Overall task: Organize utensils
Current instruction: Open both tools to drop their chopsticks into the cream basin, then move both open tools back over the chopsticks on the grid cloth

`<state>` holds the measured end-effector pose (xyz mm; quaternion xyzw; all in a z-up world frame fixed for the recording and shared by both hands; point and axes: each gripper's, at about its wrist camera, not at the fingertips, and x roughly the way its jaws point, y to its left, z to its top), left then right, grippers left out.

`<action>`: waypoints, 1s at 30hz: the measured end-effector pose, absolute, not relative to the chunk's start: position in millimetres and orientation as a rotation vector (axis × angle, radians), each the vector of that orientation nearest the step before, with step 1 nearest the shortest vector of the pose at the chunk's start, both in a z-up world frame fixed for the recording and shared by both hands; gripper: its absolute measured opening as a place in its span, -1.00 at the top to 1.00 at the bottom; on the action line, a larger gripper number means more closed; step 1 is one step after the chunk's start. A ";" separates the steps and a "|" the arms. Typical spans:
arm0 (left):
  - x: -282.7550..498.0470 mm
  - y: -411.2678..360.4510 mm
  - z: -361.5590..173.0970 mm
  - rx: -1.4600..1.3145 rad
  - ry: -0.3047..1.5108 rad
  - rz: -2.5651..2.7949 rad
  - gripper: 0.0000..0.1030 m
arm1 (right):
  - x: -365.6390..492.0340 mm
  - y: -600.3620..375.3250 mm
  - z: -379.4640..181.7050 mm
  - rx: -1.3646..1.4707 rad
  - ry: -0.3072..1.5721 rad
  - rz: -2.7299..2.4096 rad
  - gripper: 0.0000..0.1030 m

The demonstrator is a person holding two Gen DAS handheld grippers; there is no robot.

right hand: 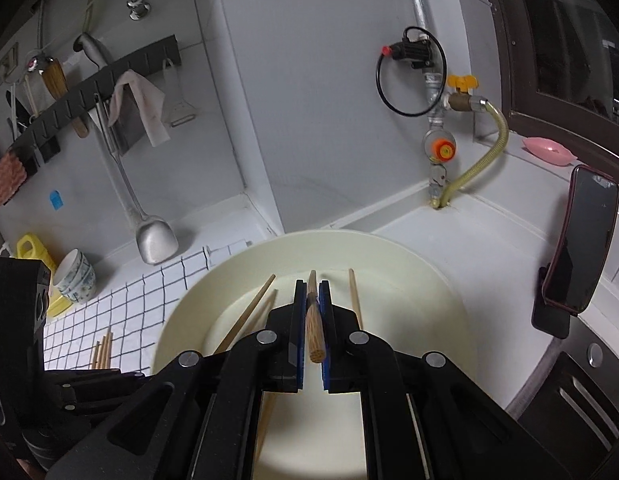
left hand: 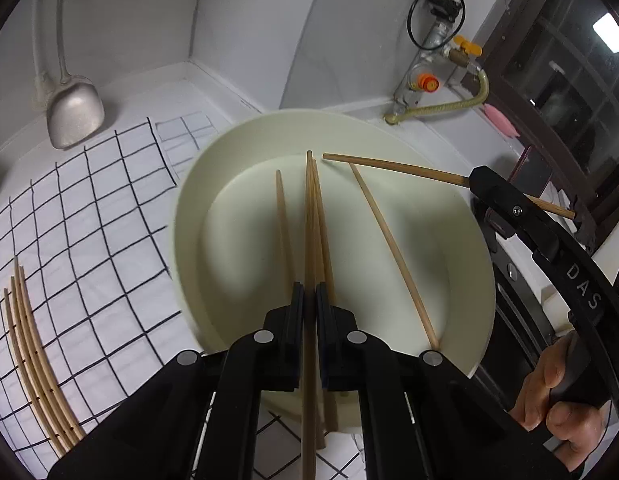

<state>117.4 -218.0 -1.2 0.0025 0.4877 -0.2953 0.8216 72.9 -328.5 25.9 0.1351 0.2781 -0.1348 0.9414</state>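
Note:
A cream plate sits on the white counter with loose wooden chopsticks lying in it. My left gripper is over the plate, shut on one chopstick that runs straight along its fingers. My right gripper comes in from the right, shut on another chopstick whose tip hangs above the plate's far side. In the right wrist view, the right gripper clamps that chopstick over the plate. Two loose ones lie below it. A bundle of chopsticks rests on the checked cloth.
A metal spatula hangs from the wall rack down to the counter. Stacked cups stand at the left. Gas valves and a hose fill the back corner. A phone on a stand and a stove are at the right.

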 end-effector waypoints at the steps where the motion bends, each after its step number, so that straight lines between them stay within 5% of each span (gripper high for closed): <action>1: 118.3 -219.8 -3.6 0.009 1.048 -0.628 0.87 | 73.0 -329.2 24.3 0.276 0.572 -0.279 0.89; 21: 138.0 -251.4 -20.9 0.070 1.100 -0.581 0.84 | 93.3 -330.3 -11.9 0.251 0.800 -0.276 0.88; 22: 139.2 -254.2 -22.4 0.066 1.115 -0.587 0.84 | 94.6 -330.2 -14.1 0.246 0.810 -0.283 0.82; 25: 147.3 -255.4 -25.7 0.023 1.183 -0.597 0.84 | 93.2 -335.1 -14.6 0.249 0.812 -0.335 0.07; 26: 150.4 -250.9 -22.6 -0.003 1.191 -0.596 0.84 | 90.3 -336.8 -11.6 0.251 0.799 -0.341 0.04; 27: 151.1 -246.1 -18.1 -0.021 1.180 -0.593 0.77 | 87.9 -338.5 -10.0 0.256 0.791 -0.342 0.03; 29: 152.0 -233.0 -2.0 -0.044 1.121 -0.575 0.26 | 82.7 -343.0 -4.4 0.273 0.761 -0.360 -0.04; 30: 151.3 -225.6 6.6 -0.055 1.084 -0.556 -0.44 | 80.9 -344.8 -2.3 0.278 0.750 -0.368 -0.05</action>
